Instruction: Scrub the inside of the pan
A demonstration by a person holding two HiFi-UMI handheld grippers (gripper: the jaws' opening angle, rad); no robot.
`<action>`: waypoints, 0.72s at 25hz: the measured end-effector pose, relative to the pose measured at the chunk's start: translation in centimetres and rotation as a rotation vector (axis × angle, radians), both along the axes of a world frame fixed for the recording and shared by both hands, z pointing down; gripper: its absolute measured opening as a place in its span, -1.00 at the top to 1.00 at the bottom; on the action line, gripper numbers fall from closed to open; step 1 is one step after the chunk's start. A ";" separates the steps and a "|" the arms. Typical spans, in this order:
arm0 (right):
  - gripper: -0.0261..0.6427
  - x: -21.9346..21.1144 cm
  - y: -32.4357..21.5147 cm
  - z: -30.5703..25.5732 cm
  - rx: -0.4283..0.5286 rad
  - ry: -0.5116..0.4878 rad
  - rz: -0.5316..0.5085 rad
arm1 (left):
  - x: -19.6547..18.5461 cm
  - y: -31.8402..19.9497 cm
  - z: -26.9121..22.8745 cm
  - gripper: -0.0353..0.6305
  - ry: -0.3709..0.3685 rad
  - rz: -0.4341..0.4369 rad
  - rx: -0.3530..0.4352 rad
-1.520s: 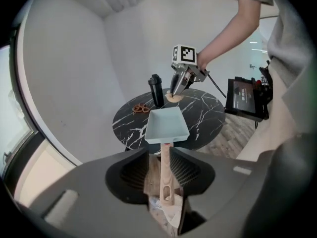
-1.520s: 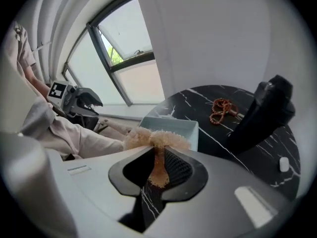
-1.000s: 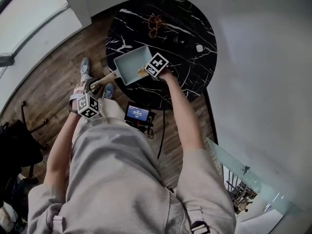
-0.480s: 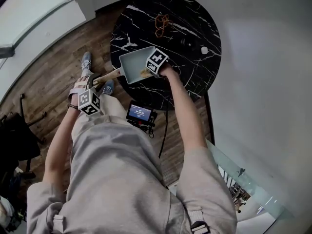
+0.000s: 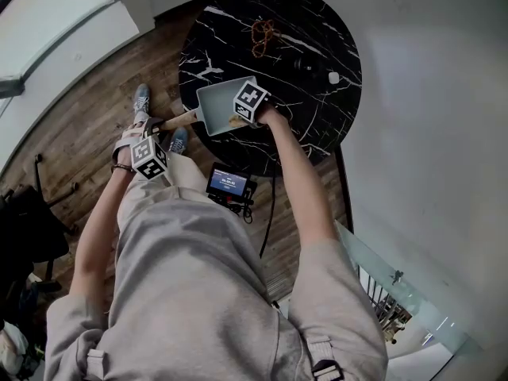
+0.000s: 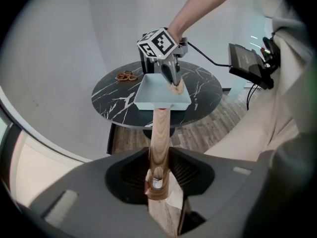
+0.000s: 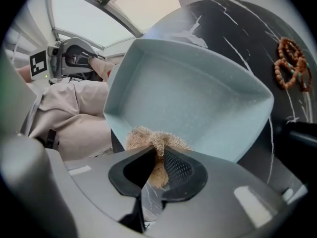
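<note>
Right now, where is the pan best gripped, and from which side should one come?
Grip the wooden handle near its free end, coming from the table edge nearest the person. It is long, straight and juts out past the table, away from the pan walls. The left gripper has just been closing its jaws on it there.

Head view: from above the person, facing steeply down; round black marble surface [image 5: 317, 30] small in upper centre. Left gripper view: off the surface's edge, looking along the wooden handle [image 6: 159, 133] at the pan [image 6: 151, 95]. Right gripper view: close over that pan's inside. All three share pan and surface.
</note>
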State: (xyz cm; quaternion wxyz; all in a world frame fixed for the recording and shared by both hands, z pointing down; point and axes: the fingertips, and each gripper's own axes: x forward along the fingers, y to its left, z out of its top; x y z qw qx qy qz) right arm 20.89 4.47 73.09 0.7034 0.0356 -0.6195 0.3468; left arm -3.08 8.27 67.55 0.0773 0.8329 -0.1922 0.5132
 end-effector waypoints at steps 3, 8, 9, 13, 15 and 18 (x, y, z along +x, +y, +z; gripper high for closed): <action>0.71 -0.4 0.7 0.0 -0.010 -0.007 -0.019 | 0.0 -0.2 0.1 0.52 -0.004 0.018 -0.013; 0.71 -2.2 1.7 0.0 -0.024 -0.060 -0.032 | 0.1 -0.3 0.1 0.52 -0.015 0.028 -0.012; 0.71 -2.7 1.8 0.0 -0.022 -0.073 -0.038 | 0.0 -0.3 0.1 0.52 -0.015 0.027 -0.012; 0.72 -4.9 2.4 -0.2 -0.019 -0.141 -0.023 | 0.0 -0.3 0.1 0.52 -0.017 0.028 -0.020; 0.72 -6.0 2.7 -0.3 -0.016 -0.169 -0.012 | 0.1 -0.2 0.1 0.52 -0.016 0.029 -0.025; 0.72 -7.4 3.1 -0.2 -0.012 -0.195 -0.002 | 0.1 -0.2 0.1 0.52 -0.012 0.026 -0.036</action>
